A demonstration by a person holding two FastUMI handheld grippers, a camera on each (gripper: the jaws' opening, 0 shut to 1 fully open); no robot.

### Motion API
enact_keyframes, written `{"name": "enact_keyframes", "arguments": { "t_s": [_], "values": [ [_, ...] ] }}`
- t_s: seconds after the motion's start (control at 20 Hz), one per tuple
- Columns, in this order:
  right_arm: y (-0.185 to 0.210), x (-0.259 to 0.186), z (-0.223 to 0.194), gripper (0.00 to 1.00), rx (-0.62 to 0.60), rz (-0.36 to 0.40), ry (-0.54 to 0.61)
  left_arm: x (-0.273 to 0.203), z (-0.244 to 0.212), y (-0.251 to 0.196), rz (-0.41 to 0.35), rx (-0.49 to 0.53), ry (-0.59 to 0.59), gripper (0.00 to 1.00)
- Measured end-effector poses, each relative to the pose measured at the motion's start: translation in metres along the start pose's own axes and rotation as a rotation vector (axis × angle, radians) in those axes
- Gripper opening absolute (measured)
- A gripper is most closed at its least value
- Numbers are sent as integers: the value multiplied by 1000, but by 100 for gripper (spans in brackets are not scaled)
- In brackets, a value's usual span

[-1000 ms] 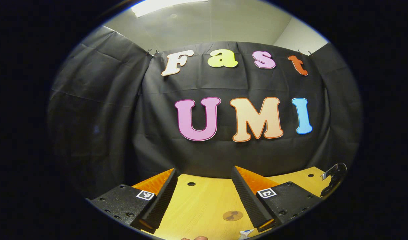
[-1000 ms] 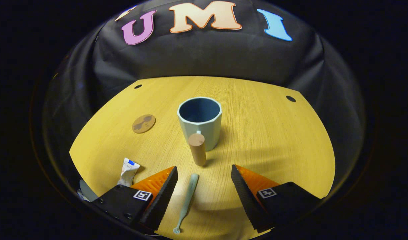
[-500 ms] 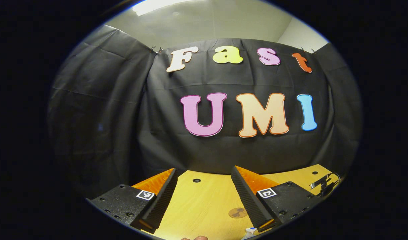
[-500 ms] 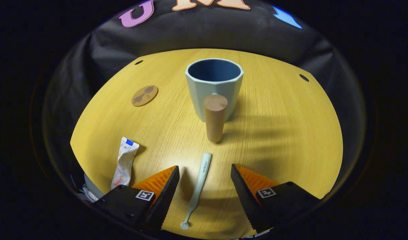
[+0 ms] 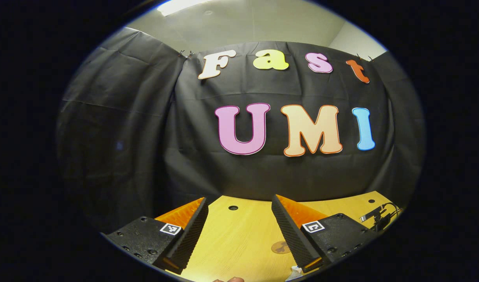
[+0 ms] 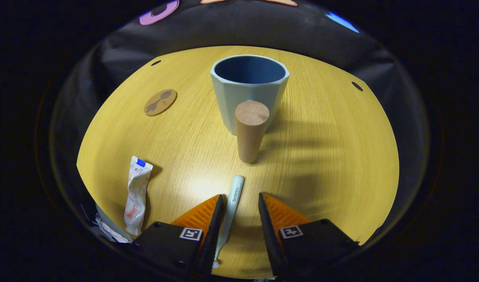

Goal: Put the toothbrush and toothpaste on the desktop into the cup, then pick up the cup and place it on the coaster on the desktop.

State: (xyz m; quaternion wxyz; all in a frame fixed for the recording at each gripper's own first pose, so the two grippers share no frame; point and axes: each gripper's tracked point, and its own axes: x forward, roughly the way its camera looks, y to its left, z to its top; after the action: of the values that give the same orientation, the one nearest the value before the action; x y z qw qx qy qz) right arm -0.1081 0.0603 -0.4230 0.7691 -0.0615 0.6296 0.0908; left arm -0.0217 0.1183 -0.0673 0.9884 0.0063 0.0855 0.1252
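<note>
— Two fingers of the right gripper (image 6: 238,225) straddle the pale mint plastic toothbrush (image 6: 231,203), which lies flat on the round yellow wooden desktop (image 6: 329,156). Is it clamped?

— Narrowed, but I cannot tell that both fingers press on it; the handle sits in the gap with a sliver of space at the right finger.

— Where is everything else?

— From the toothbrush, the light blue faceted cup (image 6: 249,92) with its wooden peg handle (image 6: 250,135) stands upright at twelve o'clock. The crumpled white toothpaste tube (image 6: 135,190) lies at nine o'clock, well apart. The small round brown coaster (image 6: 160,102) sits at eleven o'clock, near the far edge.

— And the left gripper (image 5: 239,231)?

— Spread wide with nothing between its fingers, hovering over the desktop, facing the black cloth wall (image 5: 145,129). The coaster peeks beside its right finger.
</note>
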Motion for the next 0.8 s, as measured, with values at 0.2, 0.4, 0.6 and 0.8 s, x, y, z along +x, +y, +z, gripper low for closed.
{"name": "enact_keyframes", "arguments": {
  "t_s": [0.2, 0.4, 0.6, 0.8],
  "values": [
    [2, 1, -2, 25, 4, 24, 18, 2, -3, -5, -10, 7, 11, 95],
    [2, 0, -2, 10, 41, 76, 43, 1, -7, -8, -13, -5, 27, 95],
    [10, -4, -2, 9, 160, 173, 67, 1, -4, -12, -16, -3, 25, 96],
    [16, -10, 2, 10, 214, 230, 20, -1, -4, -17, -22, 12, 26, 100]
  ]
}}
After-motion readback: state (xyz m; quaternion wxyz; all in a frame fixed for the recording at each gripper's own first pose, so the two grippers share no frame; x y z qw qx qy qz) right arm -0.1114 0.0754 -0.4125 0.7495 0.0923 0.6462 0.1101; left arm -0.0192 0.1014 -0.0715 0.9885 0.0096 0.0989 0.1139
